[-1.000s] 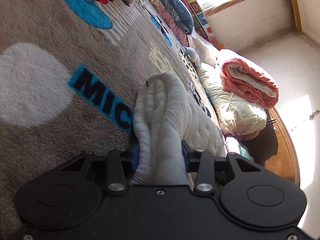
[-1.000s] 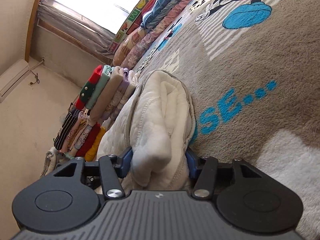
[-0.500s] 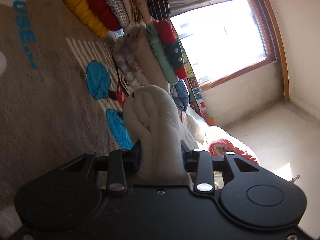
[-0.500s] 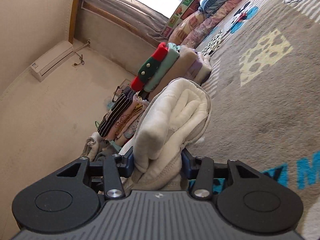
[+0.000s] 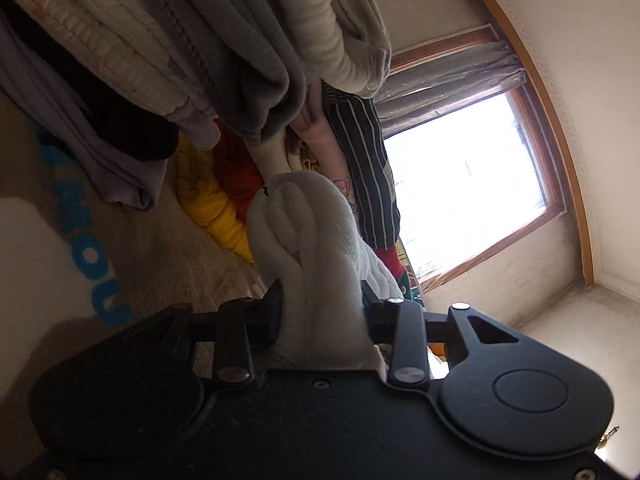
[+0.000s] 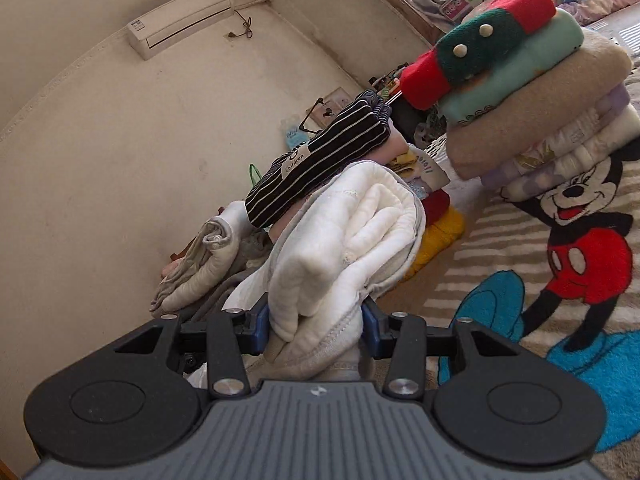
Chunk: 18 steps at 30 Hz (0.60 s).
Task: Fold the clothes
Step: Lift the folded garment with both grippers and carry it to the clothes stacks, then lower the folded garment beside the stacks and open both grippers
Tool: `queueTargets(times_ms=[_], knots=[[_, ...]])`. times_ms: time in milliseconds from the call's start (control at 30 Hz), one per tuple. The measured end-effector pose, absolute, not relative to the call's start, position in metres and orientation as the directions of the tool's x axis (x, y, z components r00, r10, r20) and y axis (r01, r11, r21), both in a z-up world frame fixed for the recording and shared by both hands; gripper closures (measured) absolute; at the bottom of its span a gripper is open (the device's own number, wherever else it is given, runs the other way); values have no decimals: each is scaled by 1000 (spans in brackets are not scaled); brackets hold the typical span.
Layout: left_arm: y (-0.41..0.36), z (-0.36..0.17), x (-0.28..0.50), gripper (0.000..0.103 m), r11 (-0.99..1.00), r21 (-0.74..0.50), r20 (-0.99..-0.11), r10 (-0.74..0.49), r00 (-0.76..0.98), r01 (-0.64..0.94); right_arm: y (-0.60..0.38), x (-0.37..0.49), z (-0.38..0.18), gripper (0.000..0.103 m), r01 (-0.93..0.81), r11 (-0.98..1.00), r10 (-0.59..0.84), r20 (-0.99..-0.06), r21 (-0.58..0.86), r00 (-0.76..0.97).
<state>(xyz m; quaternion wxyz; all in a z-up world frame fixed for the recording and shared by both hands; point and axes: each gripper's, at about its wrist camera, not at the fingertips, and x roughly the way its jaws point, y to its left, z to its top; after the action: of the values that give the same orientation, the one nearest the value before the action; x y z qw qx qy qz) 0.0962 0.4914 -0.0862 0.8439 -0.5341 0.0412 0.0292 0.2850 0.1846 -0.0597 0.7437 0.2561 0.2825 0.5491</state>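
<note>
A folded white quilted garment [image 5: 304,232] is held at both ends. My left gripper [image 5: 320,304] is shut on one thick folded end, pads pressed into the cloth. My right gripper [image 6: 312,320] grips the other end of the white garment [image 6: 352,248], its jaws squeezing tighter on the bundle. The garment hangs clear of the blanket, close to stacks of folded clothes. In the right wrist view a stack topped by a black striped piece [image 6: 320,160] lies just beyond it. In the left wrist view a grey and cream stack [image 5: 200,40] fills the top.
A taller stack with a red and green top [image 6: 500,48] stands to the right on the grey cartoon-mouse blanket [image 6: 500,320]. A yellow folded piece [image 5: 212,208] lies low in a stack. A crumpled cream garment [image 6: 200,264] lies by the wall. A bright window [image 5: 460,184] is behind.
Both grippers have swung across the blanket with the white garment still gripped, lifting it from the blanket's lettered part to beside the stacks of folded clothes. Both views have rolled.
</note>
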Motion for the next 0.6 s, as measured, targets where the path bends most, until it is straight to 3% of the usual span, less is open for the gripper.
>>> queueTargets(times_ms=[33,67,133,167,200,367,533,600], knots=[[494,-92,102,68,431,-893,-134,19,991,-129,192,290,-64,58,-674,283,957,-152,682,247],[497,-102,109,67,423,-877,-235,32,972,-226,198,296,-71,58,-669,317,947,-183,672,265],[501,-126,122,65,400,-816,-434,53,899,-417,213,308,-96,46,-617,418,908,-304,667,286],[502,-127,120,61,392,-825,-420,54,906,-406,221,316,-117,45,-549,478,878,-400,686,265],[503,-127,118,62,384,-837,-400,55,915,-389,221,317,-132,52,-510,505,862,-438,697,255],[503,-105,107,55,504,-767,-389,128,912,-398,186,299,-111,47,-544,420,904,-281,726,322],[490,-79,78,56,628,-683,-293,233,927,-373,194,282,-67,47,-717,499,866,-248,488,434],[480,-65,74,67,704,-640,-216,220,951,-308,216,279,-55,49,-785,492,869,-263,377,418]])
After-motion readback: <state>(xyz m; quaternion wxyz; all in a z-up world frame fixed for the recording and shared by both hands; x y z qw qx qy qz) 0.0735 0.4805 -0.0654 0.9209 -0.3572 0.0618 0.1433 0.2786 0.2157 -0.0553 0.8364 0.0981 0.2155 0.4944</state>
